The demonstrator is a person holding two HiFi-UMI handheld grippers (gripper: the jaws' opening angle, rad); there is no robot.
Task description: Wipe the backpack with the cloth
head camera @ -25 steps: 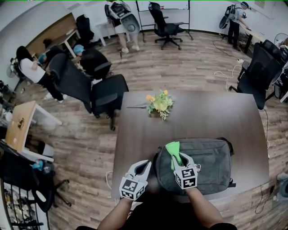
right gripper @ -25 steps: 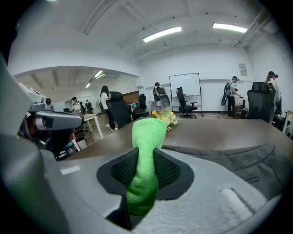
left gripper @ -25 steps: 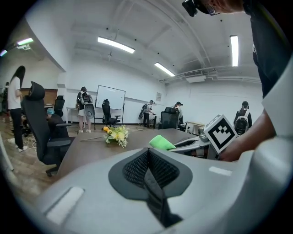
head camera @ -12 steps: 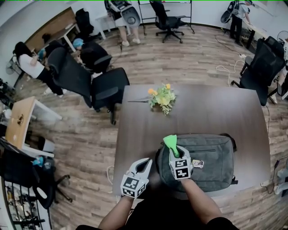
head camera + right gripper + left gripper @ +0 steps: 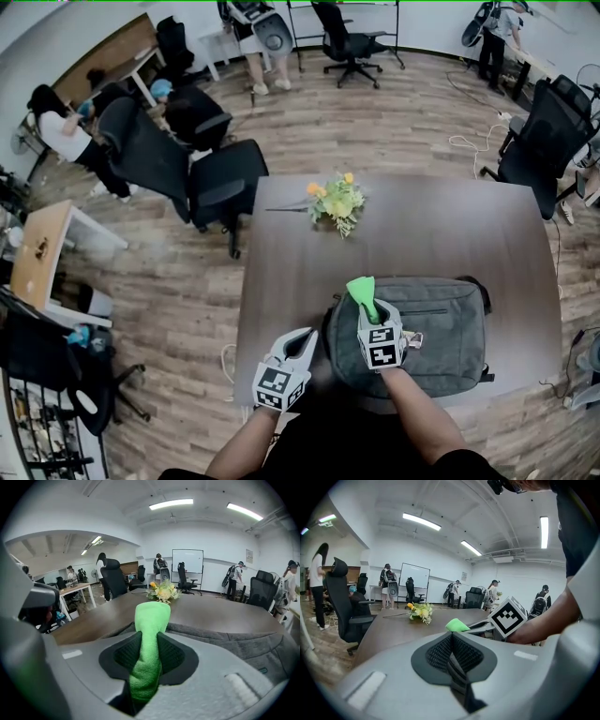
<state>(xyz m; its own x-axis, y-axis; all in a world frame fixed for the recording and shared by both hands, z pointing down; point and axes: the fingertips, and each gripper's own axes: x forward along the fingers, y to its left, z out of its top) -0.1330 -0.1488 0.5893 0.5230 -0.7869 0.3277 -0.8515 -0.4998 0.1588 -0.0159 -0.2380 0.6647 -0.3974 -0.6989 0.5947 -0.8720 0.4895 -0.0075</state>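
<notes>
Left gripper (image 5: 298, 342): at the near edge of the surface (image 5: 422, 239), just left of the backpack. Jaws pressed together with nothing between them. Its own view shows mostly its grey body, which hides the backpack.

Flowers (image 5: 336, 202): small yellow-and-green bunch lying on the far part of the surface, well apart from the rest.

Cloth (image 5: 362, 292): bright green, fuzzy, rolled narrow. Its upper end stands out past the jaw tips over the backpack's left part; its lower end is lost inside the jaws.

Right gripper (image 5: 373, 319): jaws closed tight on the cloth, held over the backpack's left end. Whether the cloth touches the fabric cannot be told.

Backpack (image 5: 441, 337): grey, lying flat on the near right of the surface, with a dark zip line and dark straps at its far corner. Its near left edge is covered by the right gripper and forearm, and its right end is cut off in the right gripper view.
</notes>
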